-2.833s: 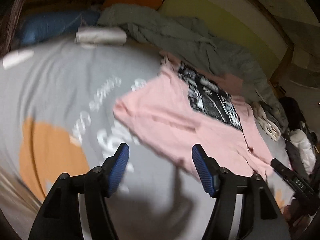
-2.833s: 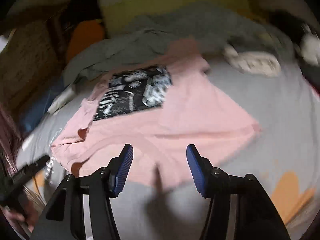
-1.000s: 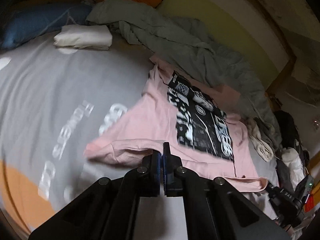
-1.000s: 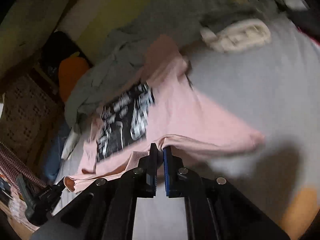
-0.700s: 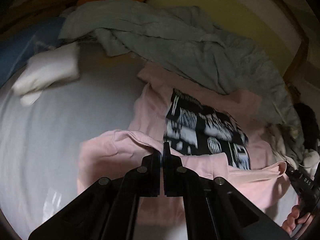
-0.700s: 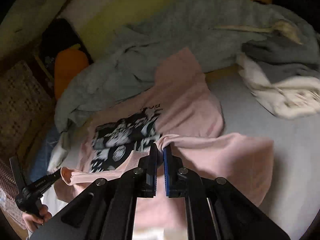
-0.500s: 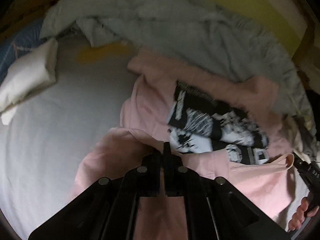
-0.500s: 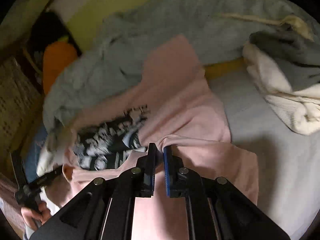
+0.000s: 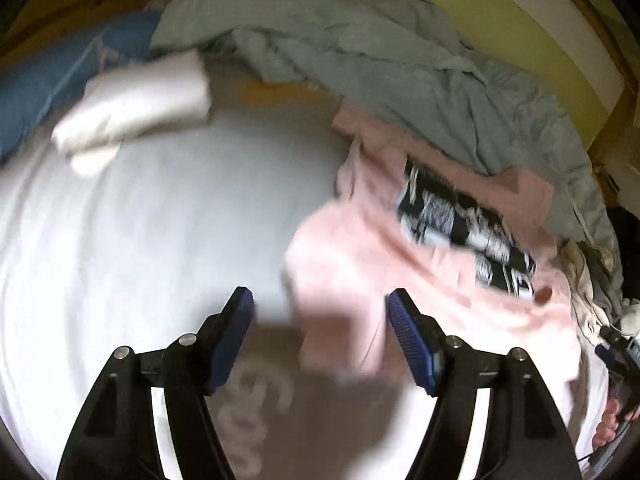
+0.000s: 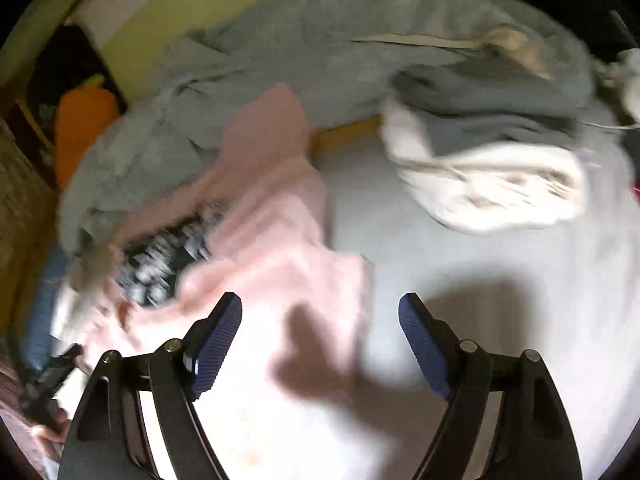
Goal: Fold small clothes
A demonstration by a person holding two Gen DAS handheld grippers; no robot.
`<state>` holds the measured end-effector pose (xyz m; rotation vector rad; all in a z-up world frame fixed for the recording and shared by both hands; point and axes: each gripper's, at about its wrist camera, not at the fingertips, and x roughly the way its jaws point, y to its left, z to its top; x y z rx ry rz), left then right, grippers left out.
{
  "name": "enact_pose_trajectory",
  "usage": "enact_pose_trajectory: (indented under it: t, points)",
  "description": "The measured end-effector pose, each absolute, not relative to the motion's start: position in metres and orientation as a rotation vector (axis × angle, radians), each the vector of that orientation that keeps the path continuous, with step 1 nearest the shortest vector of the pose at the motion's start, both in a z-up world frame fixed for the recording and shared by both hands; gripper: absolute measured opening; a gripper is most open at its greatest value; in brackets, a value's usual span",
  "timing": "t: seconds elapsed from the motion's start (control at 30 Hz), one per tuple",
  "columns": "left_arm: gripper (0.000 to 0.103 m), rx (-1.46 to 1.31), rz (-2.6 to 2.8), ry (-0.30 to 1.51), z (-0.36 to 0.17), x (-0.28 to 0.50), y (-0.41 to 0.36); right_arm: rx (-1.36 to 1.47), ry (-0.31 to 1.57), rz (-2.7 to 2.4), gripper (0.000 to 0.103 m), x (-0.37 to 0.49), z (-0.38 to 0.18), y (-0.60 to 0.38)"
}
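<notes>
Both views blurred. Pale grey bed sheet with white lettering (image 9: 132, 240) covers the surface. Pink cotton T-shirt with black-and-white print (image 9: 352, 264) lies on it, lower half doubled up over the print, top edge under a crumpled grey-green blanket (image 9: 400, 64) along the yellow-green padded headboard (image 9: 500, 28). Left gripper (image 9: 320, 336) spread wide, holding nothing, over the shirt's near left corner. Right gripper (image 10: 320, 340) also wide and empty, above the shirt (image 10: 280, 256) right edge. Folded white cloth (image 9: 136, 100) beside blue pillow (image 9: 48, 76); cream knitted garment (image 10: 492, 188) to the right; orange cushion (image 10: 82, 120) far left.
</notes>
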<state>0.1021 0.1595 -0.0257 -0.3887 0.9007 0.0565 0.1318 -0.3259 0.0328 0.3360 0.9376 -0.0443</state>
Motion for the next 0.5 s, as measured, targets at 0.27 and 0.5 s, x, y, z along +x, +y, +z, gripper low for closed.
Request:
enact_pose_trajectory:
  t: [0.27,0.5]
  points:
    - [0.056,-0.628,-0.028,0.951,-0.048,0.102,0.167,0.581,1.024,0.076,0.083,0.099,-0.018,-0.316]
    - [0.009,-0.533,-0.084,0.888,-0.034,0.093,0.161,0.7,0.943,0.082,0.007,0.106,-0.033,-0.326]
